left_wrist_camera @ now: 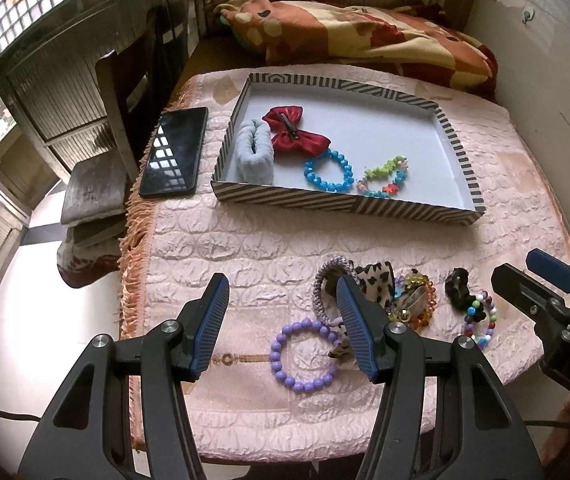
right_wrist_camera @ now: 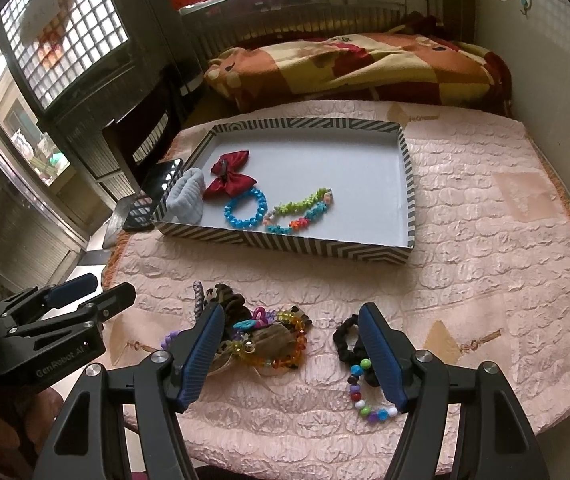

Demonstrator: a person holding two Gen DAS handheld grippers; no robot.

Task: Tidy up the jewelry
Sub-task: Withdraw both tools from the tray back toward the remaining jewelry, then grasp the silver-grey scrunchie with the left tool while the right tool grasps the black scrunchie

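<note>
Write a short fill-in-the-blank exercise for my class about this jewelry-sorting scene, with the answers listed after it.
1. The striped tray already holds ____ items.
2. The bow in the tray is ____ in colour.
3. The phone lies outside the tray on its ____ side in the left wrist view.
4. The purple bead bracelet between the fingers of the left hand-held gripper lies on the ____.

Answers: four; red; left; tablecloth
</note>
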